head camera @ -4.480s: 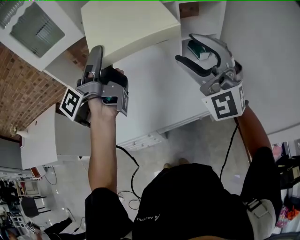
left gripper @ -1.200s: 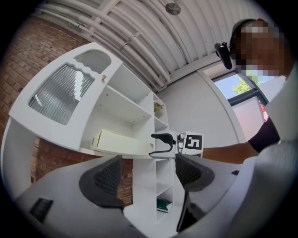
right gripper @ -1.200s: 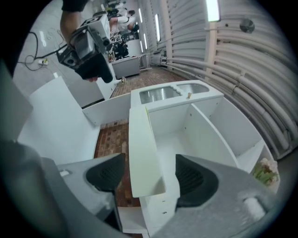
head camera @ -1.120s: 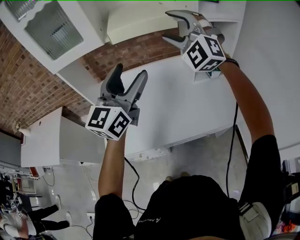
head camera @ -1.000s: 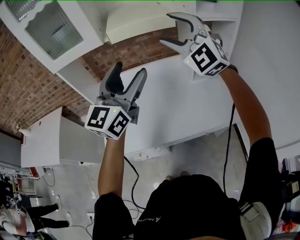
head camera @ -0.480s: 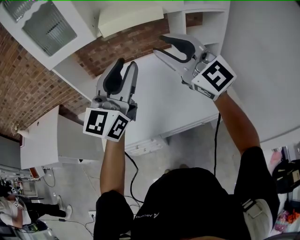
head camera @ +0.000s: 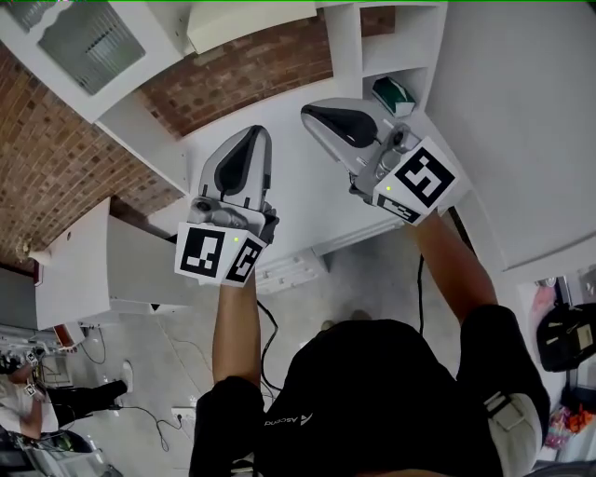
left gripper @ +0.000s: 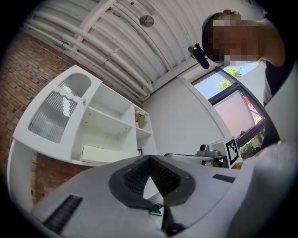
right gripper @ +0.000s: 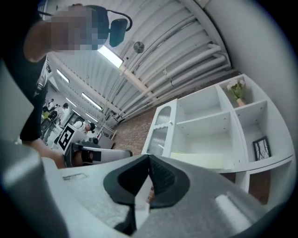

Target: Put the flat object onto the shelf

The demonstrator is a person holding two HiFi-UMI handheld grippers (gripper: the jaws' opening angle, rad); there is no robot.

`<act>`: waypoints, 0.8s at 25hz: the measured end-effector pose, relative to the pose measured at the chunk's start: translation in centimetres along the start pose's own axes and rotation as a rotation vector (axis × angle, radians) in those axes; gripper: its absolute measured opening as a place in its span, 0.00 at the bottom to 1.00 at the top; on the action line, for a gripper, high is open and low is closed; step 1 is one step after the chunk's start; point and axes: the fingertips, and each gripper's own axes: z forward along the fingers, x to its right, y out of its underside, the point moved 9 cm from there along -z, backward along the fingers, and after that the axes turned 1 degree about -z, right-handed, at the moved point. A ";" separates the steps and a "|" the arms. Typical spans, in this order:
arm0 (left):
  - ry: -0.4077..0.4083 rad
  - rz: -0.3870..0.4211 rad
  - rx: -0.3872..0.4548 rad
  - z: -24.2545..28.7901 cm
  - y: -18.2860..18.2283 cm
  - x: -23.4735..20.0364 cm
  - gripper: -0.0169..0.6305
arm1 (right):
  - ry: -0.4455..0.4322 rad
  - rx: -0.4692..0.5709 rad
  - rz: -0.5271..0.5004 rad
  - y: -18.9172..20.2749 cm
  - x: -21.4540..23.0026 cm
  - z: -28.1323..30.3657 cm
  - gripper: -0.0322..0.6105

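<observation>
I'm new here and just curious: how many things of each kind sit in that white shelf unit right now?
Flat cream object: 1
Small plant: 1
Framed picture: 1
Green-and-white item: 1
Total: 4

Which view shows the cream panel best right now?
Left gripper view: the panel shows whole and largest, low in the cabinet. Right gripper view shows the panel too, thinner. Head view cuts it off at the top edge.
</observation>
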 end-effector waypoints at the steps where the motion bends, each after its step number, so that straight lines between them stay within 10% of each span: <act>1: 0.000 0.002 -0.002 -0.2 0.2 0.3 0.02 | -0.002 -0.001 0.007 0.2 -0.4 -0.1 0.05; 20: 0.001 -0.040 -0.040 -2.9 1.8 2.0 0.02 | -0.003 -0.002 0.104 2.8 -4.1 -1.9 0.05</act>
